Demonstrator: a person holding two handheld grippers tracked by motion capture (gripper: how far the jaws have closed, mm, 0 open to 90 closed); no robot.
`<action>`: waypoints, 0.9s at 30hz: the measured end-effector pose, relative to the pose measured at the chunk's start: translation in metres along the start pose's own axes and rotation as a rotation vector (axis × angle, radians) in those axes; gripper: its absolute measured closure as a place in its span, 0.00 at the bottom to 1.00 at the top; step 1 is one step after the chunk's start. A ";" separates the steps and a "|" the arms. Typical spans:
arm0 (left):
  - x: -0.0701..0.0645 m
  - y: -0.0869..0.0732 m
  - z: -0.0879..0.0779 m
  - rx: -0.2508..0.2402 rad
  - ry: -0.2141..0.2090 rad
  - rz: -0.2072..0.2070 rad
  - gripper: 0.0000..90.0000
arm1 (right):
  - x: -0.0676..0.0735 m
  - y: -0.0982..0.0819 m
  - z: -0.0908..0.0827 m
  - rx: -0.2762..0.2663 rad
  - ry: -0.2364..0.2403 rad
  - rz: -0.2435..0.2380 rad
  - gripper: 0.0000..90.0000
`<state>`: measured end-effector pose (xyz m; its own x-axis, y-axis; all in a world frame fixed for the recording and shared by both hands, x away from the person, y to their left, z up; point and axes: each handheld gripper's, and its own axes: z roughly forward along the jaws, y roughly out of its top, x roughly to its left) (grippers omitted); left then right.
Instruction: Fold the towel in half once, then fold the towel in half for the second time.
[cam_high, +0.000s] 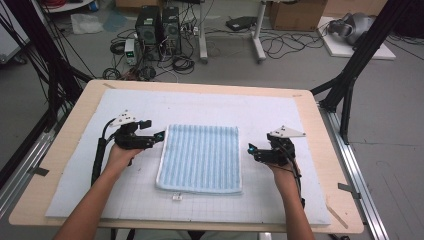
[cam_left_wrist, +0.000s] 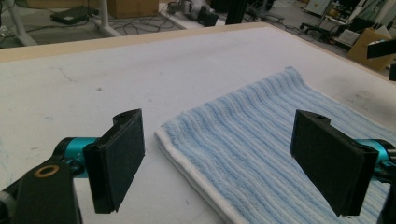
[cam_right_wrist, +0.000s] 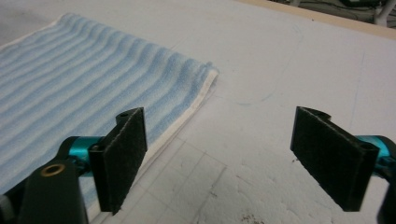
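A folded light-blue striped towel (cam_high: 200, 159) with a white hem lies flat in the middle of the white mat (cam_high: 200, 107). My left gripper (cam_high: 159, 135) hovers just off the towel's left edge, jaws wide open with nothing between them. In the left gripper view the towel (cam_left_wrist: 261, 140) lies below and beyond the open gripper (cam_left_wrist: 224, 163). My right gripper (cam_high: 251, 149) sits a little off the towel's right edge, also open and empty. In the right gripper view the towel's hem (cam_right_wrist: 196, 105) runs past the left jaw of the open gripper (cam_right_wrist: 224, 161).
The mat covers a wooden table (cam_high: 320, 135). A small white tag (cam_high: 176, 197) lies on the mat just in front of the towel. Black frame legs (cam_high: 350, 75) stand at the table's sides; computers and cables sit on the floor behind.
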<state>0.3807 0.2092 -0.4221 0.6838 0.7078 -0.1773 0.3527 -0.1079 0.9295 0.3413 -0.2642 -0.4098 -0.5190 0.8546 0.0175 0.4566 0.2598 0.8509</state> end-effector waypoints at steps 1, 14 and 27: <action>0.001 0.000 -0.001 -0.005 -0.002 0.001 0.20 | -0.001 0.000 -0.003 -0.014 -0.005 0.003 0.13; 0.002 -0.001 -0.001 -0.008 -0.004 0.000 0.21 | -0.009 -0.001 -0.010 -0.040 -0.008 0.015 0.13; 0.006 -0.003 0.002 0.018 0.003 -0.042 0.20 | -0.009 -0.002 -0.008 -0.022 -0.009 0.009 0.13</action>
<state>0.3848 0.2123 -0.4266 0.6661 0.7141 -0.2151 0.3924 -0.0903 0.9153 0.3392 -0.2764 -0.4079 -0.5079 0.8612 0.0205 0.4451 0.2420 0.8621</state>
